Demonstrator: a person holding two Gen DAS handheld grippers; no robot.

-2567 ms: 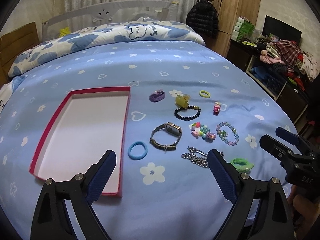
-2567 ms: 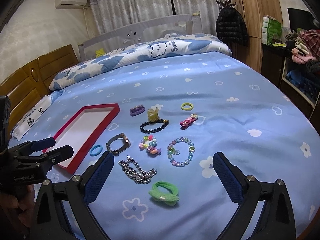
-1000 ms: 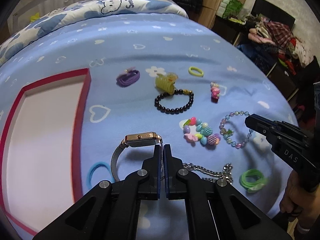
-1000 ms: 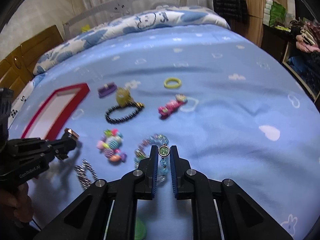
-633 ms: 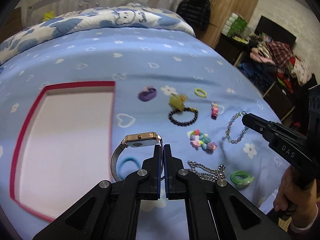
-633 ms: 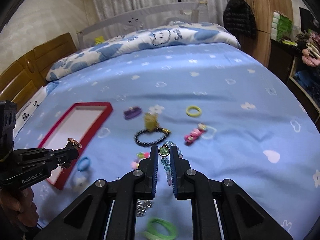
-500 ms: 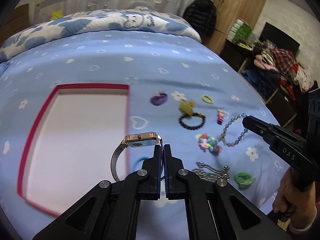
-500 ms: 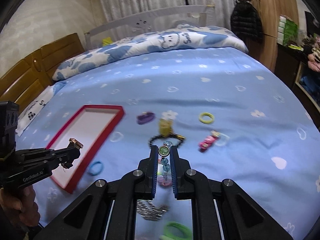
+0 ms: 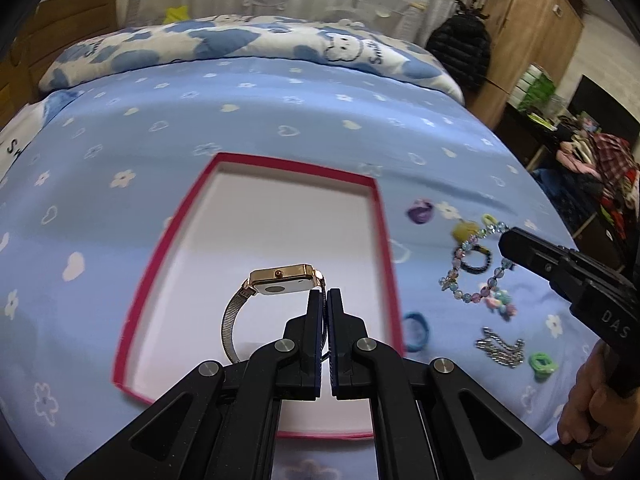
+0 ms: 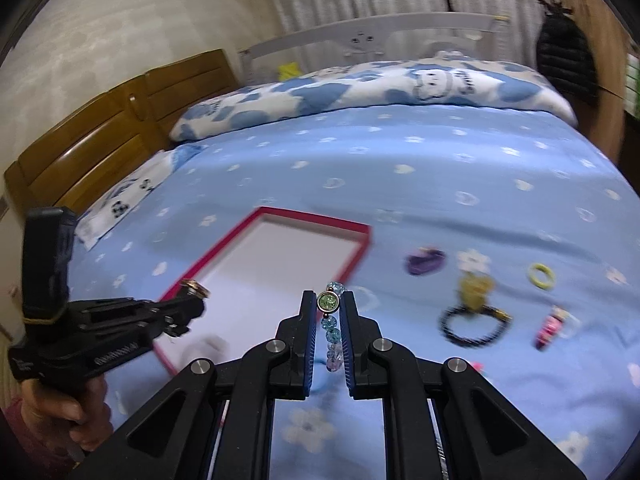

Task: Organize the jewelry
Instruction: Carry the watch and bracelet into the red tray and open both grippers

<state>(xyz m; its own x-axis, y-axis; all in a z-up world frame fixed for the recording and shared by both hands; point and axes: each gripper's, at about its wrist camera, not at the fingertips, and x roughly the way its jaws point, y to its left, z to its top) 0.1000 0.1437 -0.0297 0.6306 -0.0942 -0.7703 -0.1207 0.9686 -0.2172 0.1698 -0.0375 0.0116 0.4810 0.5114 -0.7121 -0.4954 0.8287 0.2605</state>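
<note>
My left gripper [image 9: 324, 300] is shut on a gold watch [image 9: 282, 280] by its mesh strap and holds it in the air over the red-rimmed white tray [image 9: 380, 216]. My right gripper [image 10: 329, 304] is shut on a pastel bead bracelet [image 10: 331, 326], which hangs from it in the left wrist view [image 9: 470, 276], to the right of the tray. The tray [image 10: 360, 229] lies on the blue bedsheet. The left gripper [image 10: 192, 304] shows at the left of the right wrist view, over the tray's near end.
On the sheet right of the tray lie a purple hair tie [image 9: 420, 211], a yellow clip [image 10: 474, 286], a black bead bracelet [image 10: 474, 326], a yellow ring [image 10: 541, 275], a pink clip [image 10: 552, 326], a blue hair tie [image 9: 416, 330], a silver chain [image 9: 500, 347] and a green hair tie [image 9: 542, 364].
Both grippers closed on their items and lifted them. Both have swung left; the watch now hangs over the tray and the bracelet has moved nearer the tray's right edge.
</note>
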